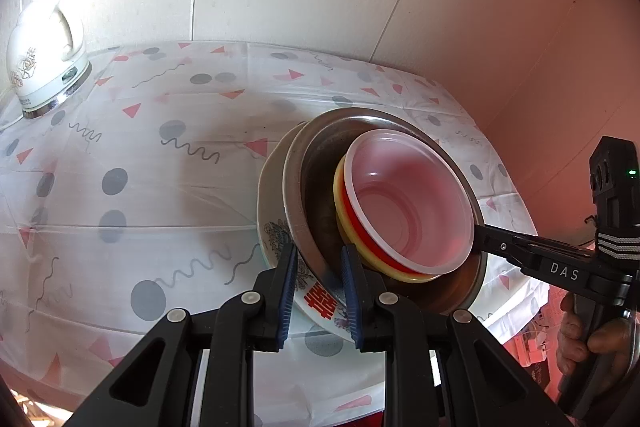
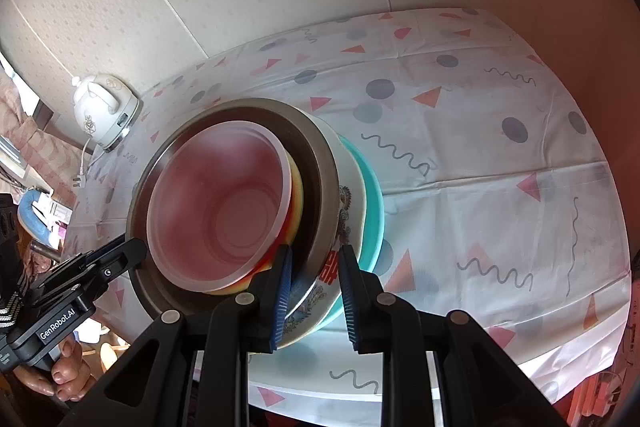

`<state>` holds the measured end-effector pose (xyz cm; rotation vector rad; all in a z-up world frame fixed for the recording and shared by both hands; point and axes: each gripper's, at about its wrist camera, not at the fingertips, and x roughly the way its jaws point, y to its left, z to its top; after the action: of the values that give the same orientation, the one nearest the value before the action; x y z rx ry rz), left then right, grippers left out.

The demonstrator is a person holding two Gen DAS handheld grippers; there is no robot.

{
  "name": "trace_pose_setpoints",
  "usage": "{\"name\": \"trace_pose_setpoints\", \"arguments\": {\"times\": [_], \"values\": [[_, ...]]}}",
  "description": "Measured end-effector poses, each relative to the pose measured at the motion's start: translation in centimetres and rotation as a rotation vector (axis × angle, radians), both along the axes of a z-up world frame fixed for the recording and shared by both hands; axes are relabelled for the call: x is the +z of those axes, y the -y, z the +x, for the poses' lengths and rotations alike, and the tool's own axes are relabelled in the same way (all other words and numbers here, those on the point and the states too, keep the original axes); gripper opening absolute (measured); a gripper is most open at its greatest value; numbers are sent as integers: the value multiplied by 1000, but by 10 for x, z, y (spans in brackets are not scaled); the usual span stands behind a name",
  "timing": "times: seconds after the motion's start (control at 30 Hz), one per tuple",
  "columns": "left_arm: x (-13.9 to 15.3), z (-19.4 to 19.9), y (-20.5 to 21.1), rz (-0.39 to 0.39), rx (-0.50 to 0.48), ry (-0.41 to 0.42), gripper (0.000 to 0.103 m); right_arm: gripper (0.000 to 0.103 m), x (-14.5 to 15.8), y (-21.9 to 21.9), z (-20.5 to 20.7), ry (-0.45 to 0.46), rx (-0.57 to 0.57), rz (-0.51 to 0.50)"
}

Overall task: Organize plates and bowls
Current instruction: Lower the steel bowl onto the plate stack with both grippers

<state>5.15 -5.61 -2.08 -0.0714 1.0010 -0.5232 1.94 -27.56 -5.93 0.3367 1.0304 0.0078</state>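
Observation:
A nested stack of dishes is held tilted above the table. A clear plastic bowl [image 1: 416, 203] sits in a yellow and red bowl [image 1: 352, 239], inside a steel plate [image 1: 316, 163], on a white floral plate [image 1: 276, 227]. My left gripper [image 1: 320, 287] is shut on the rims of the steel and white plates. In the right wrist view the same stack shows the clear bowl [image 2: 220, 203], the steel plate [image 2: 316, 163], the white plate [image 2: 348, 183] and a teal bowl [image 2: 374, 195] at the bottom. My right gripper [image 2: 314, 291] is shut on the opposite rims.
The table wears a white cloth [image 1: 140, 155] with grey dots and pink triangles. A white electric kettle [image 1: 44, 55] stands at the far left; it also shows in the right wrist view [image 2: 106, 111]. Walls close the back and right.

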Motion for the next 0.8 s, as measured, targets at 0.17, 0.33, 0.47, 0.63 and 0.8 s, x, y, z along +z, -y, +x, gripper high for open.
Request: {"name": "trace_pose_setpoints", "arguments": {"times": [0.17,0.33,0.47,0.63,0.8], "values": [[1,-3,-4,-14,-1,7,21,19,6,-5,-5,28,8,-21],[1,-3,-5,-31,3,4,21,19,7,-5,-9,40,0,-16],[0,-5,2,3,-5,33,21,19,5,-7,-9,49,-15,-39],[-1,-4,4,11,-2,36,21,19,3,-8,-9,57,-29,-61],[-2,-4,6,24,8,33,22,19,2,-11,-8,57,-32,-86]]}}
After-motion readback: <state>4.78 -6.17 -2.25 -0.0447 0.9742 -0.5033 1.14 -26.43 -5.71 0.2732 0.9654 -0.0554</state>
